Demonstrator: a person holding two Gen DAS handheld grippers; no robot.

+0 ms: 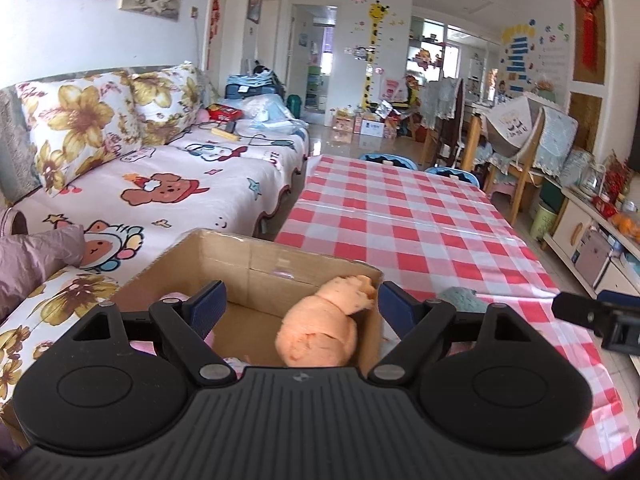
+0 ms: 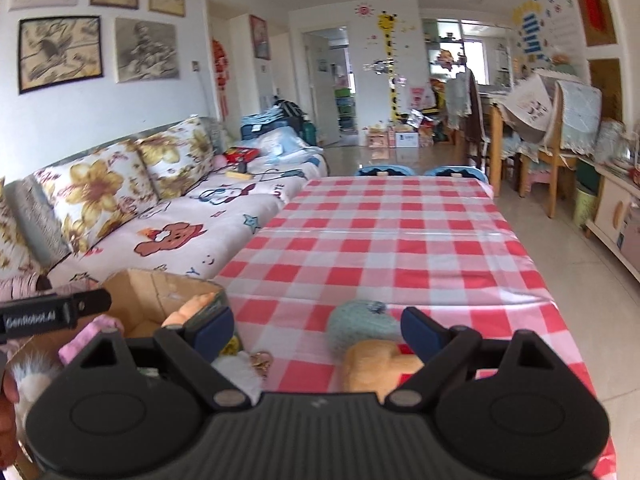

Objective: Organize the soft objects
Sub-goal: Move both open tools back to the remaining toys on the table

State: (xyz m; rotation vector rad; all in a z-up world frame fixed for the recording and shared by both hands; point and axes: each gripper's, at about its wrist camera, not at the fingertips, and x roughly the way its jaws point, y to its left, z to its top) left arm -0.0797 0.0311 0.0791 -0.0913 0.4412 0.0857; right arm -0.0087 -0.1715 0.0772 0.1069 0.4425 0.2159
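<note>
A cardboard box (image 1: 256, 256) stands at the near left corner of the checked table (image 1: 400, 216). An orange plush toy (image 1: 320, 328) lies inside it against the right wall. My left gripper (image 1: 300, 304) is open above the box, its jaws apart on either side of the plush, not touching it. In the right wrist view my right gripper (image 2: 318, 326) is open over the table. A teal knitted toy (image 2: 360, 322) and a yellow plush (image 2: 376, 364) lie between and below its jaws. The box (image 2: 160, 292) is to its left, with pink (image 2: 90, 338) and white soft items (image 2: 240, 372) near it.
A sofa (image 1: 160, 184) with floral cushions runs along the table's left side. Blue chairs (image 1: 388, 160) stand at the far end. Wooden chairs (image 1: 516, 148) and a low cabinet (image 1: 592, 236) are on the right. A key ring (image 2: 262, 360) lies on the table.
</note>
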